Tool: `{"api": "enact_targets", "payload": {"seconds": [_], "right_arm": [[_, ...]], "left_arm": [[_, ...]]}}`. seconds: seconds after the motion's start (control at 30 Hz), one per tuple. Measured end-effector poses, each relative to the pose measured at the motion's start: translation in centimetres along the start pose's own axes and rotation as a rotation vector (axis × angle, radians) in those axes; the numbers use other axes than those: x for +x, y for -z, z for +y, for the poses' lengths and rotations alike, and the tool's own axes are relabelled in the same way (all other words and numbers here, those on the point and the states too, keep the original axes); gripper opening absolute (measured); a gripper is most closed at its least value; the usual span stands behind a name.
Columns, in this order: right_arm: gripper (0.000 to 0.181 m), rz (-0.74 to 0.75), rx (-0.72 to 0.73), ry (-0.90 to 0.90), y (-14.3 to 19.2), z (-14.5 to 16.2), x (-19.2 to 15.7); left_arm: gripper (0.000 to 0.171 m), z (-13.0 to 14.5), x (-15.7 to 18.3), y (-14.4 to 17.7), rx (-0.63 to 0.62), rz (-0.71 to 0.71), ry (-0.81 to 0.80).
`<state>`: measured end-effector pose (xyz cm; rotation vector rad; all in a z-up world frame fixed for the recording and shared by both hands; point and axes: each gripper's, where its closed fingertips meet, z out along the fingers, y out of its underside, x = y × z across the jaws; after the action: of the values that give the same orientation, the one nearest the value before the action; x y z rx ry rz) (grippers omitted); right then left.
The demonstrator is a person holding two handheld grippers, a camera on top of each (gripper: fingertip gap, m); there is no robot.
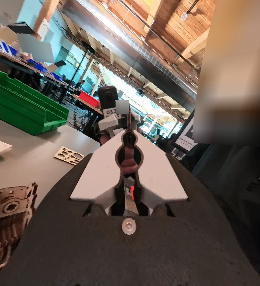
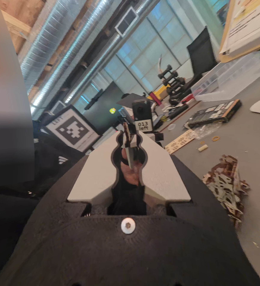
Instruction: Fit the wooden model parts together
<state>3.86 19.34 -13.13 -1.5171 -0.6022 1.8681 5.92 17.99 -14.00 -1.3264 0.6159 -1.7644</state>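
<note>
The part-built wooden model (image 1: pixel 10 216) sits on the grey table (image 1: pixel 51 148) — light, brittle plywood, best taken by solid edges. The left gripper (image 1: pixel 128 131) pinches a thin wooden part (image 1: pixel 129 120) edge-on, as does the right gripper (image 2: pixel 130 133) — thin wood, easily snapped.

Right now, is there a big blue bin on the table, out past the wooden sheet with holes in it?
Not quite. The bin is green, not blue. It does sit on the grey table, out past the wooden sheet with holes. The left wrist view shows it.
</note>
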Motion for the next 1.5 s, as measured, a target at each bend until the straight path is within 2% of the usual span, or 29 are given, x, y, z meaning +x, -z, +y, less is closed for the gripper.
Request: {"api": "enact_targets", "payload": {"seconds": [0.13,0.3,0.43,0.63,0.8,0.9,1.0,1.1,1.23,1.3,1.43,1.5], "right_arm": [[0.003,0.126,-0.012,0.099,-0.4,0.2,0.2],[0.008,0.297,-0.033,0.191,-0.9,0.3,0.9],[0.006,0.380,-0.012,0.220,-1.2,0.2,1.1],[0.003,0.437,-0.038,0.187,-1.2,0.5,1.8],[0.003,0.470,-0.133,0.163,-0.8,0.4,2.4],[0.003,0.485,-0.230,0.140,-0.3,0.6,3.2],[0.003,0.477,-0.332,0.074,0.5,1.1,4.8],[0.003,0.491,-0.467,0.034,1.2,1.9,7.2],[0.003,0.454,-0.611,-0.074,1.5,2.9,9.6],[0.003,0.430,-0.695,-0.129,1.6,3.8,10.5],[0.003,0.380,-0.760,-0.228,1.5,4.1,11.9],[0.003,0.356,-0.795,-0.282,1.4,4.5,12.2]], "left_arm": [[0.000,-0.6,-0.6,0.3,0.039,-0.100,-0.097],[0.000,-0.8,-1.2,0.7,0.021,-0.270,-0.306],[0.000,-0.9,-1.6,1.0,-0.021,-0.387,-0.447],[0.002,-0.6,-1.9,1.4,-0.030,-0.405,-0.456],[0.024,-0.6,-2.9,2.7,-0.116,-0.488,-0.557],[0.058,0.2,-5.0,4.3,-0.247,-0.577,-0.563],[0.083,2.1,-7.6,5.7,-0.393,-0.655,-0.532],[0.082,4.3,-10.1,6.3,-0.540,-0.697,-0.514],[0.077,6.0,-12.2,6.1,-0.645,-0.709,-0.484],[0.064,6.6,-12.8,6.0,-0.690,-0.702,-0.473],[0.041,7.1,-13.5,5.9,-0.717,-0.679,-0.471],[0.040,7.1,-13.5,5.8,-0.720,-0.656,-0.474]]}}
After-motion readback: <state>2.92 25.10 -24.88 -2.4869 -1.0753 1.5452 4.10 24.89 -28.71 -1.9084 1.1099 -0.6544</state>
